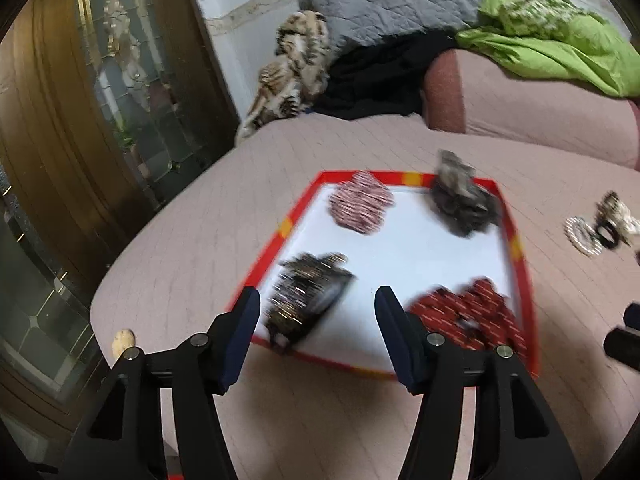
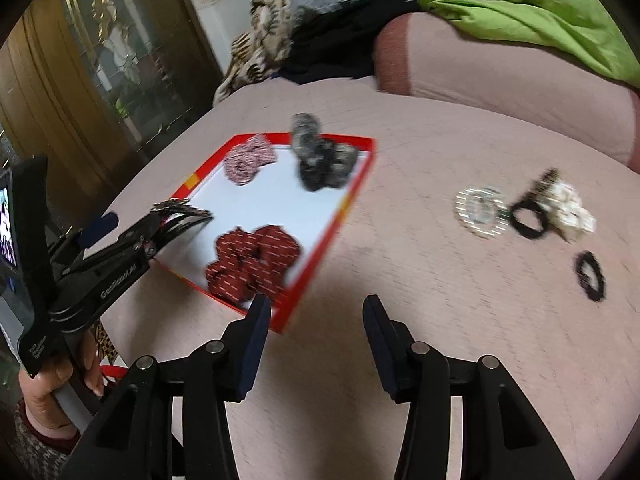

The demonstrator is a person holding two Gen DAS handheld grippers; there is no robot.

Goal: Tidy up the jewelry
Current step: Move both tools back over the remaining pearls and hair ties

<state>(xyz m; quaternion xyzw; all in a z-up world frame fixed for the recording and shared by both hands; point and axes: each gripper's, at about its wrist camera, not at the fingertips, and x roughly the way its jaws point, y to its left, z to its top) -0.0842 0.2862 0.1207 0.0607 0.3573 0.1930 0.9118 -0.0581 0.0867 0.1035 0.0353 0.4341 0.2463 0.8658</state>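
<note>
Red-rimmed shallow white tray [image 1: 404,248] sits on the pink bedspread [image 1: 192,264] with four hair pieces inside, one per corner. Black-and-gold beaded hair claw [image 1: 306,300] lies in the tray's near left corner, long axis running roughly 1 to 7 o'clock in the left wrist view, far end toward the tray's middle. It's between the left gripper [image 1: 316,334] fingers in that view but lower, flat on the tray; jaws are spread and not touching it. Dark red patterned scrunchie [image 2: 254,266] fills the near right corner, at about 11 o'clock from the right gripper [image 2: 316,346], whose jaws are also spread and empty over bare bedspread. Pink striped scrunchie [image 1: 362,208] and grey mottled scrunchie [image 1: 462,200] take the far corners. Off at 2 o'clock outside the tray: a silver sparkly round piece [image 2: 480,212], a cream scrunchie [image 2: 570,210], two black hair ties [image 2: 528,220].
</note>
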